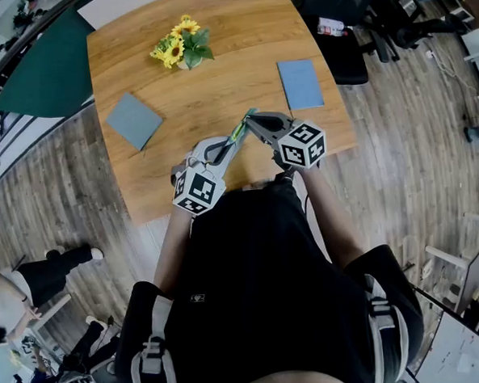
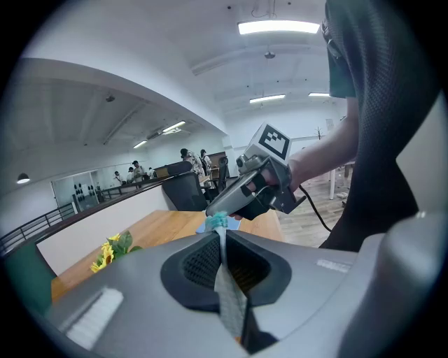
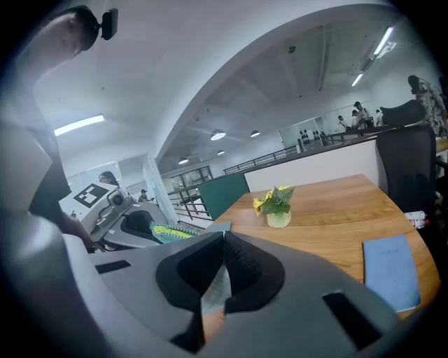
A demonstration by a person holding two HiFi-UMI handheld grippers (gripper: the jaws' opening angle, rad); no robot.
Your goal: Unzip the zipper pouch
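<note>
Overhead head view; gripper views face each other above table (image 1: 217, 91).

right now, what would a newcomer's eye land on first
The left gripper and right gripper hold a small green pouch between them, jaws shut on it, over the wooden table. Farther back stand sunflowers, a blue booklet on the left, another on the right.

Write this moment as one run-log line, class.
left gripper: shut on zipper pouch | right gripper: shut on zipper pouch | zipper pouch: held between both, over table | zipper state: cannot tell
</note>
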